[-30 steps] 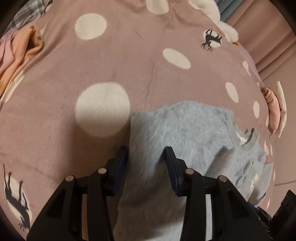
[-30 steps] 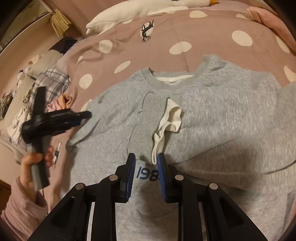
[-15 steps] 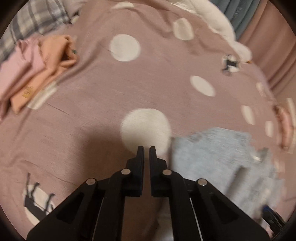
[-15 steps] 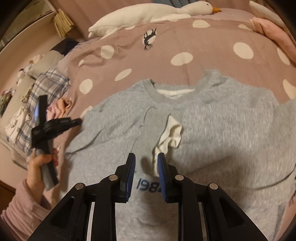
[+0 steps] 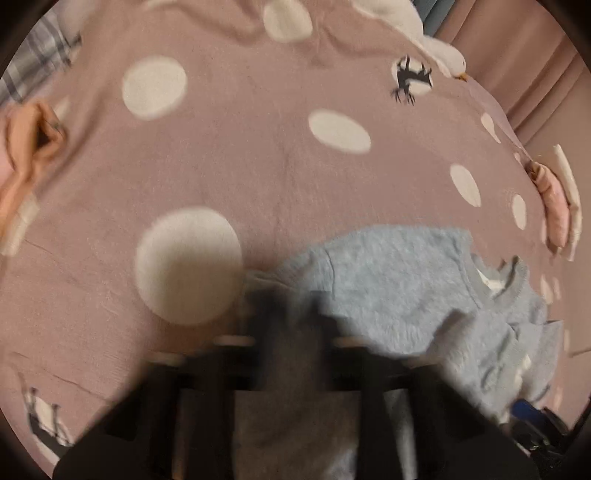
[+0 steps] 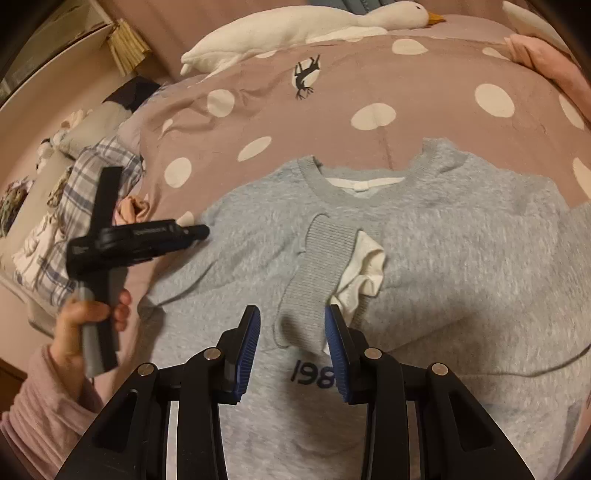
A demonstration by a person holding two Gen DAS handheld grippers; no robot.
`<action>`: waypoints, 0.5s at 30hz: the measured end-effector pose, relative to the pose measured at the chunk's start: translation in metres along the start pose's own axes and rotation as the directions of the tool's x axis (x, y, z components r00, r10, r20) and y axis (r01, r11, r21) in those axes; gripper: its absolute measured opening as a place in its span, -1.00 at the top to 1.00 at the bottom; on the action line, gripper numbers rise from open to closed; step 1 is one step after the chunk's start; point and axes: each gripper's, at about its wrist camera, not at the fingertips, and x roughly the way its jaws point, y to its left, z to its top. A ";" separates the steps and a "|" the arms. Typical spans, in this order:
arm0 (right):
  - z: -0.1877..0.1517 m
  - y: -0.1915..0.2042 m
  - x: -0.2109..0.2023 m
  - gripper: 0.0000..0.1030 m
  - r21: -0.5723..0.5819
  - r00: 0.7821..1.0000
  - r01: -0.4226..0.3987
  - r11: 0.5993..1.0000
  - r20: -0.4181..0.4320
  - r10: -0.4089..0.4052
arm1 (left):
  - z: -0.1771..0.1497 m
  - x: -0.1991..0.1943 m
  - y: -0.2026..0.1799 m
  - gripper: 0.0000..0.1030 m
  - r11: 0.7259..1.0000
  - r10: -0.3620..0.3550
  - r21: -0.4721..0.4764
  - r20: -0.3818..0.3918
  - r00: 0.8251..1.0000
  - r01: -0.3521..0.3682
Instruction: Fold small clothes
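Observation:
A grey fuzzy sweatshirt (image 6: 424, 251) with "1986" print lies flat on the pink dotted bedspread (image 6: 369, 81). One sleeve is folded across its chest, its ribbed cuff (image 6: 317, 266) and white lining (image 6: 365, 273) showing. My right gripper (image 6: 291, 328) is open, its jaws either side of the cuff's end, just above it. My left gripper (image 6: 199, 230) is at the sweatshirt's left shoulder edge; in its own blurred view (image 5: 284, 306) the jaws sit over the grey cloth (image 5: 399, 280), gap unclear.
A white goose plush (image 6: 295, 26) lies along the far edge of the bed. A plaid garment (image 6: 74, 206) and a peach garment (image 5: 29, 147) lie left. Pink and white folded clothes (image 5: 554, 199) sit at the right edge.
My right gripper's jaws opened wider over the cuff. My left gripper swung away to the left, then back to the sweatshirt's left edge; its view is now motion-blurred.

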 end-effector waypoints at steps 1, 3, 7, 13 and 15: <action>0.001 -0.001 -0.001 0.31 0.000 1.000 0.004 1.000 0.003 -0.004 | -0.001 -0.003 -0.002 0.91 1.000 0.011 0.015 0.023 1.000 -0.011; 0.002 -0.001 -0.002 0.31 -0.005 1.000 0.009 1.000 0.006 -0.009 | -0.004 -0.008 -0.007 0.91 0.996 0.071 0.057 0.064 0.995 -0.075; 0.006 0.001 0.000 0.31 -0.012 1.000 0.019 1.000 0.012 -0.019 | 0.004 -0.013 0.009 0.95 0.974 0.226 -0.006 0.141 0.964 -0.227; 0.011 0.003 0.006 0.31 -0.025 0.999 0.039 0.999 0.014 -0.039 | 0.011 -0.014 0.048 0.91 0.986 0.159 -0.057 0.082 0.984 -0.154; 0.014 0.000 0.005 0.31 -0.020 0.999 0.046 0.999 0.026 -0.046 | 0.006 -0.023 0.044 0.94 0.995 0.085 -0.049 0.075 0.994 -0.082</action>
